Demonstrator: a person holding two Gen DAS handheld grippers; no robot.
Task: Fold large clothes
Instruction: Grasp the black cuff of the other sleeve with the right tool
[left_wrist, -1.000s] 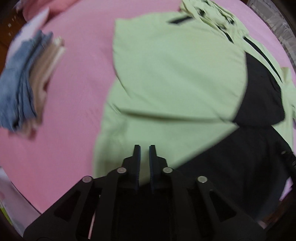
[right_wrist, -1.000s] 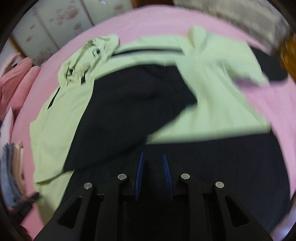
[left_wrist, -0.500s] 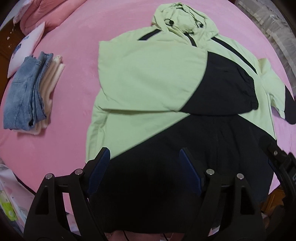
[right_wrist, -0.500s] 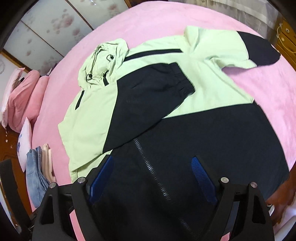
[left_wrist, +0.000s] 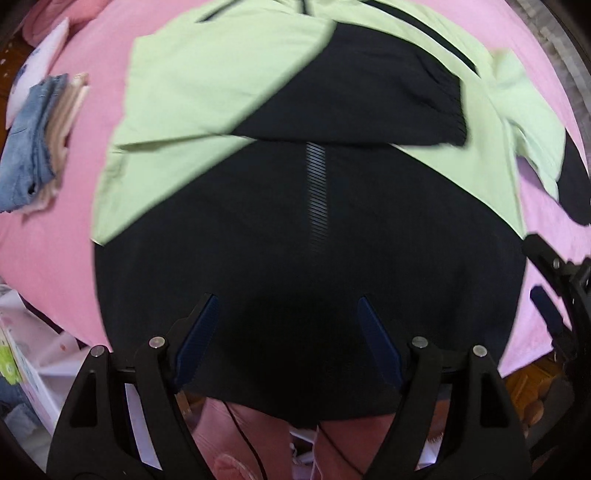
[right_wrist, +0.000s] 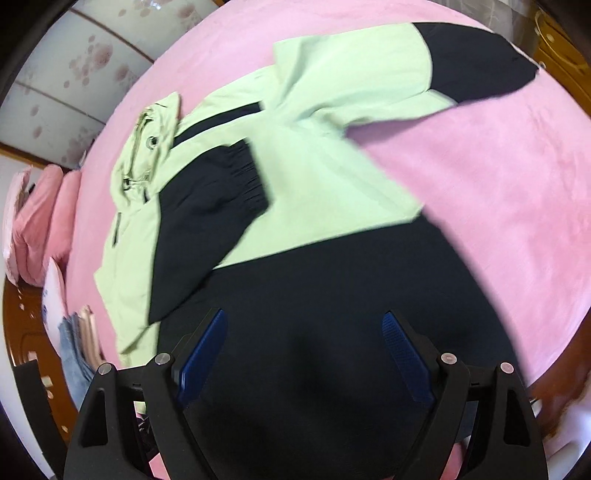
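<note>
Both grippers have let go and pulled back from the green and black jacket (left_wrist: 229, 85), and their jaws have just been opening. Now the left gripper (left_wrist: 286, 299) and right gripper (right_wrist: 304, 314) are spread wide with nothing pinched. One sleeve (right_wrist: 207, 221) lies folded across the jacket, flat on the pink bed (right_wrist: 498, 177).

Both views motion-blurred. Jacket (left_wrist: 306, 229) hood cut off by top edge in left view; near hem hidden behind gripper frame. Folded pile (left_wrist: 40, 136) at bed's left smeared, items not countable. Pillow (right_wrist: 51, 284) print unreadable. Floor clutter under bed edge indistinct.
</note>
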